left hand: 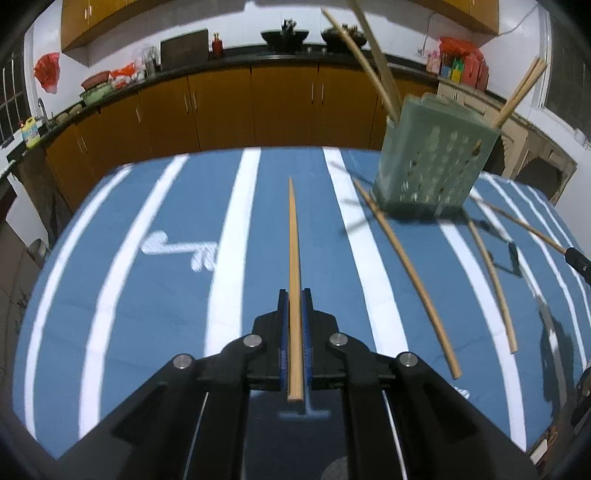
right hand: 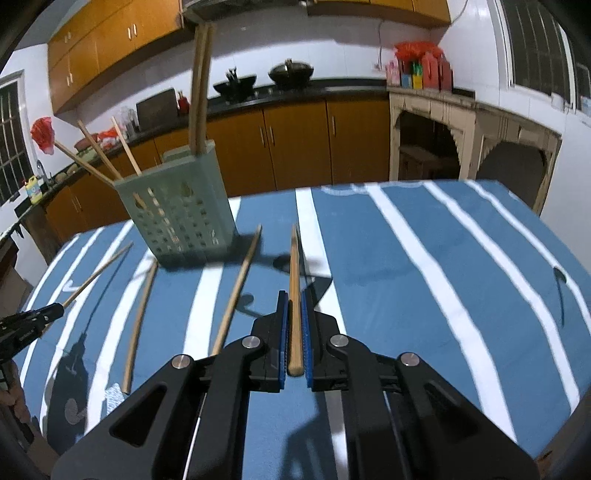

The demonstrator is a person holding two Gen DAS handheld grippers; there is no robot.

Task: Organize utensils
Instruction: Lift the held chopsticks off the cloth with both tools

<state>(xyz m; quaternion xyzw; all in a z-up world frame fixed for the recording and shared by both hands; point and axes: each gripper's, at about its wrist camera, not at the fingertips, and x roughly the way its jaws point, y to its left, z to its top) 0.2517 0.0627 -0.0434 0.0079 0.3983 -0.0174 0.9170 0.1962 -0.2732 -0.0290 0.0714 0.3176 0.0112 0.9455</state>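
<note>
Orange cabinets (right hand: pixel 295 144) under a dark counter (right hand: pixel 295 92) — white walls (left hand: pixel 229 22), barred window (right hand: pixel 535 48).

Dim indoor light, hard overhead shadows on the tablecloth (right hand: pixel 369 258), motion blur, strong fisheye bending at edges.

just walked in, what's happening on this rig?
A person is sorting chopsticks into the green perforated holder on the blue striped tablecloth. The left tongs are shut on one chopstick, and the right tongs are shut on another chopstick; both are held above the table, pointing forward. Several chopsticks already stand in the holder. Two loose chopsticks lie on the cloth in front of it, not yet picked up.
</note>
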